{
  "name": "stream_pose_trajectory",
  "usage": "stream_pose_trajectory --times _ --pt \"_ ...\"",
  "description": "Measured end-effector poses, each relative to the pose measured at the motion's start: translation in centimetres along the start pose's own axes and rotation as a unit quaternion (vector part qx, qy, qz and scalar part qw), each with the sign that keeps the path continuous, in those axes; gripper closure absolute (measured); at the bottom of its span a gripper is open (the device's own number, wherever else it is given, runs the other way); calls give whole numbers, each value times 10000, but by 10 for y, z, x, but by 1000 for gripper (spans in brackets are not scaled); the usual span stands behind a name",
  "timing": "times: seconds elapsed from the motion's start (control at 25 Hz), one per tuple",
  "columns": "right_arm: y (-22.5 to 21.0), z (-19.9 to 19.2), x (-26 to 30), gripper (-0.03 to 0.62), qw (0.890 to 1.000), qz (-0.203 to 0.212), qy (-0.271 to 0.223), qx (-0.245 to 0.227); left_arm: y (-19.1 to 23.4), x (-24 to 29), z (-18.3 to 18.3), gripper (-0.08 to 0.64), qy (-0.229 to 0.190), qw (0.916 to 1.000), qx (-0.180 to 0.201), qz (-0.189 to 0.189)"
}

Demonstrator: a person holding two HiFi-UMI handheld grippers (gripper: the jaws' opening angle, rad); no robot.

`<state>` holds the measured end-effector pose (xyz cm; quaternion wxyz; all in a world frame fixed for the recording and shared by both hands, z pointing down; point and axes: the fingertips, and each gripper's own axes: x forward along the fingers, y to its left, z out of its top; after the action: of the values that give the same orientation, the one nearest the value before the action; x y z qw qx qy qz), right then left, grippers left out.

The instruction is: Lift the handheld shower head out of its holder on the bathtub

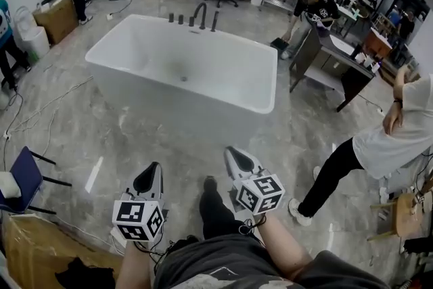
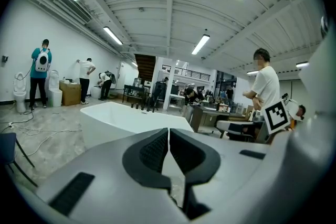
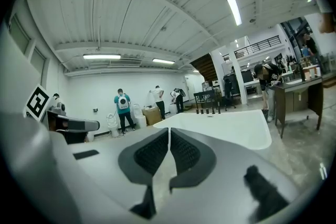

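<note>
The handheld shower head (image 1: 214, 21) is standing as a slim dark wand in its holder on the far rim of the white freestanding bathtub (image 1: 169, 108). Its long axis is running close to upright. It is rising just right of the curved faucet spout (image 1: 200, 13) and the two stubby control knobs (image 1: 175, 17).

The whole basin is lying between the wand and the person, who is standing short of the near rim. The left gripper (image 1: 150, 176) and the right gripper (image 1: 237, 160) are being held low, side by side, both pointing toward the tub and well apart from it. The wand is lying straight ahead and far off, a little nearer the right gripper's line than the left's. The right hand therefore looks the better placed, and the reach will probably have to go across or around the tub.

The head view is laying out this arrangement from above. It is separating the wand from the faucet but not showing how the jaws stand. The two gripper views are settling that. On each gripper the ribbed pads are pressing together, with nothing caught between them, so both are arriving closed and empty-handed. Those views are seeing the tub side-on. In the right gripper view the row of fittings (image 3: 210, 110) is shrinking to small dark posts. There, the wand cannot be told from its neighbours.
</note>
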<state>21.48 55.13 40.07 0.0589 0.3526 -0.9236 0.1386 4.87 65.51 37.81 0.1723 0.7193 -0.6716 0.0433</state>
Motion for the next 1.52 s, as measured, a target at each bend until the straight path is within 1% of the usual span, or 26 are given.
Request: stream_pose_trajectory --times 0.16,0.4,0.48,0.8,0.96,1.16,1.36,1.52 --pt "-29 -3 36 563 9999 -26 141 -1 13 41 8 537 59 10000 -12 24" --pt "-86 12 100 563 9997 -46 221 130 23 121 29 537 230 9997 38 -119" --pt "-104 15 123 563 9995 -26 277 144 29 150 37 537 220 9997 -18 -114" --pt "-175 49 211 563 9993 129 315 138 42 258 78 537 258 9996 -44 -57" --pt "-216 67 248 562 9994 109 298 139 49 313 96 537 316 9995 76 42" --pt "-258 80 281 562 9994 93 296 163 55 368 110 537 385 9991 89 121" --pt "-288 91 306 561 9994 41 199 281 57 410 127 537 388 9991 153 14" --pt "-301 90 320 561 9992 -35 213 345 62 436 137 537 405 9989 166 -147"
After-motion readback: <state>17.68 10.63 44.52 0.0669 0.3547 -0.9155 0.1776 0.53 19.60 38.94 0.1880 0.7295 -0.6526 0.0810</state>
